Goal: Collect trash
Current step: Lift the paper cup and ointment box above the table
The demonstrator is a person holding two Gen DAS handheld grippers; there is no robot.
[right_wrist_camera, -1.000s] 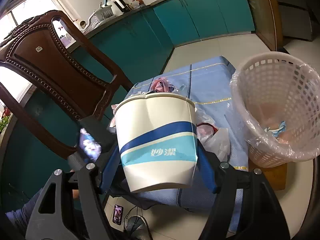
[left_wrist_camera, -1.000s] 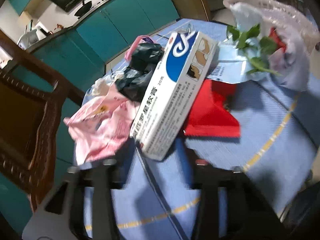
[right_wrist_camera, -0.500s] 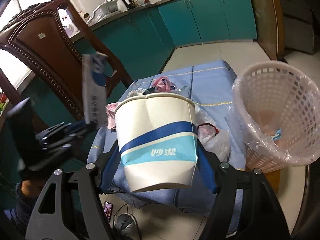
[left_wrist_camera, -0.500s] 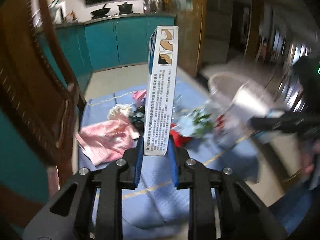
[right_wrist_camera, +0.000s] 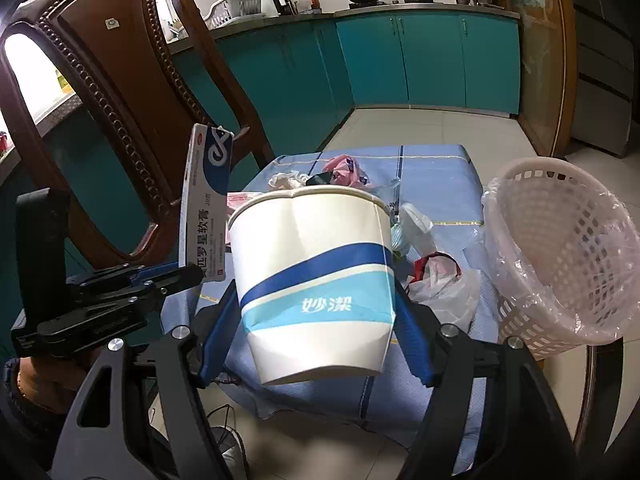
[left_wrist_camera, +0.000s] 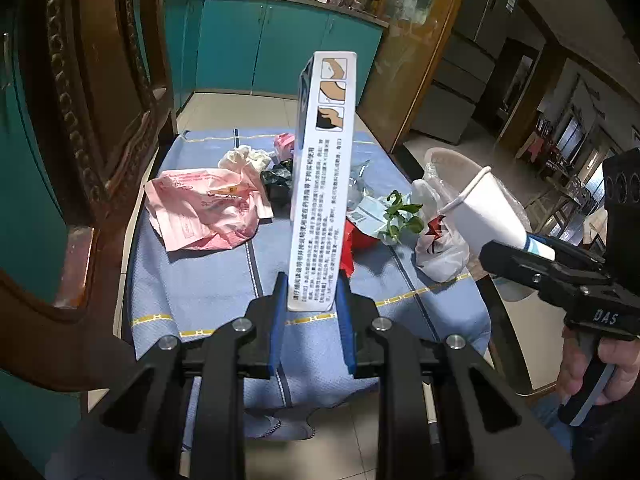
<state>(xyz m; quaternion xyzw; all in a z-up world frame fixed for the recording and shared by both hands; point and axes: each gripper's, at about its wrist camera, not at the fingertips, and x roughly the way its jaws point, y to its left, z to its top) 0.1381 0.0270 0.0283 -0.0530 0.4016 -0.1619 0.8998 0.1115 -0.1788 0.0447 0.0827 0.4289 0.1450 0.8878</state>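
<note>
My left gripper is shut on a white and blue medicine box, held upright above the near edge of the blue-clothed table. The box also shows in the right wrist view. My right gripper is shut on a white paper cup with blue bands, which also shows at the right of the left wrist view. A lined white trash basket stands right of the table.
On the table lie a pink plastic bag, a black bag, a red wrapper, a leafy sprig and a white bag. A carved wooden chair stands at the left. Teal cabinets line the back.
My left gripper closed on the medicine box and lifted it off the table to upright. My right gripper kept hold of the paper cup and barely moved.
</note>
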